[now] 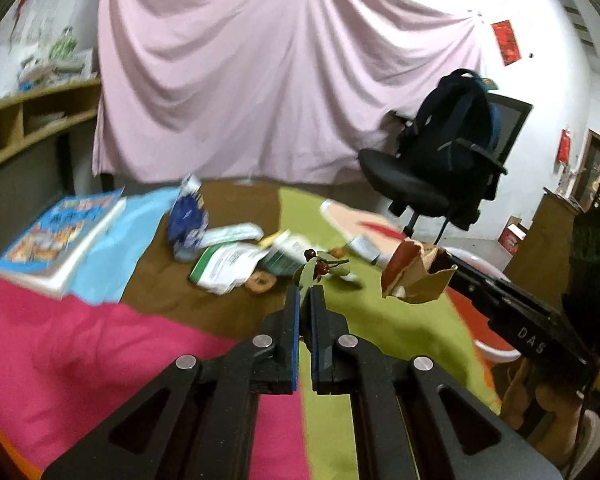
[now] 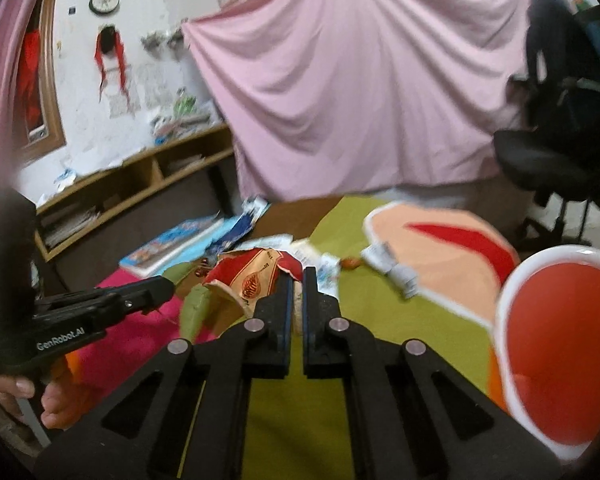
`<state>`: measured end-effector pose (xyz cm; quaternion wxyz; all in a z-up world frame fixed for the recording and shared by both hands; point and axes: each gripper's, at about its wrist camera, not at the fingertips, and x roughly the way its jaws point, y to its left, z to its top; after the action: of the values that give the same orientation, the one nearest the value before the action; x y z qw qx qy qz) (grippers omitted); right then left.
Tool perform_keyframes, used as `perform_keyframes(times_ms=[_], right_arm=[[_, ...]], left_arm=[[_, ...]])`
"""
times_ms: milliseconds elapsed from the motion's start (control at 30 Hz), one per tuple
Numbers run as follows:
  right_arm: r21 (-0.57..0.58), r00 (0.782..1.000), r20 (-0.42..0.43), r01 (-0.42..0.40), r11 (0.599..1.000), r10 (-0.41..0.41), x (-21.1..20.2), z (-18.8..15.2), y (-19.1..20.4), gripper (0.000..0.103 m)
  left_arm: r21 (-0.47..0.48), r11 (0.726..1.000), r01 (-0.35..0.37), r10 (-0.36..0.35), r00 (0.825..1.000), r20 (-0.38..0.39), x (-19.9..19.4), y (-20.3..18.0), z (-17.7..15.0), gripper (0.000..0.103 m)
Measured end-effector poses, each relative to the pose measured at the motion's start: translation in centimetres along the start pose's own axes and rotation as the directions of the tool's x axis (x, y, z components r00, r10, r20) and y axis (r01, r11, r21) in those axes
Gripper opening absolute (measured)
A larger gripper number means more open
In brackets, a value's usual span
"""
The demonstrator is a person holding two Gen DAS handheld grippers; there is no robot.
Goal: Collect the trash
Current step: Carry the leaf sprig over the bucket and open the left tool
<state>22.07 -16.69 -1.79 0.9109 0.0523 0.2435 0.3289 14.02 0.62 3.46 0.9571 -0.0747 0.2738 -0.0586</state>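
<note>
Left gripper [image 1: 305, 294]: clamped on a leafy sprig [image 1: 315, 270] with red berries, held above the desk [image 1: 380, 320].
Right gripper [image 2: 296, 276]: clamped on a torn red-brown wrapper [image 2: 256, 276], lifted off the desk.
Remaining trash: white papers [image 1: 228, 264] and a blue packet [image 1: 188, 216] mid-desk.
Bin [image 2: 556, 344]: red, white-rimmed, right of the right gripper.

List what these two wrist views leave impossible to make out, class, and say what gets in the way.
1. Left wrist view: print on the book and white papers, blurred.
2. Right wrist view: the red bowl, cut off by the right edge.
3. Right wrist view: lettering on the torn wrapper, too blurred to read.
4. Left wrist view: the leafy twig's stem end, hidden between the left gripper's fingers.
</note>
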Motion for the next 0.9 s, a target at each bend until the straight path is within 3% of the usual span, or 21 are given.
perform_keyframes(times_ms=[167,300,433,633,900], right_arm=[[0.047,0.984,0.128,0.117,0.992,-0.122,-3.7,0.5,-2.3,0.032],[0.077,0.937,0.246,0.235,0.969,-0.246,-7.2,1.1,-4.1,0.033],[0.099,0.884,0.301,0.344,0.934,-0.358,-9.4,1.3,-5.6,0.033],[0.176,0.846,0.265,0.429,0.886,-0.462,-11.4,0.9,-9.1,0.033],[0.301,0.835,0.113,0.488,0.819,-0.539,-11.6,-0.3,-13.7,0.034]], left_arm=[[0.071,0.996,0.044,-0.048,0.997,0.056,0.0,-3.7,1.5,0.002],[0.118,0.989,0.091,-0.102,0.990,0.094,0.5,-7.1,2.4,0.002],[0.156,0.976,0.149,-0.166,0.981,0.104,1.8,-10.6,3.1,0.002],[0.186,0.954,0.234,-0.249,0.966,0.066,4.6,-15.1,3.5,0.002],[0.138,0.948,0.286,-0.275,0.957,-0.095,10.3,-19.1,3.7,0.002]])
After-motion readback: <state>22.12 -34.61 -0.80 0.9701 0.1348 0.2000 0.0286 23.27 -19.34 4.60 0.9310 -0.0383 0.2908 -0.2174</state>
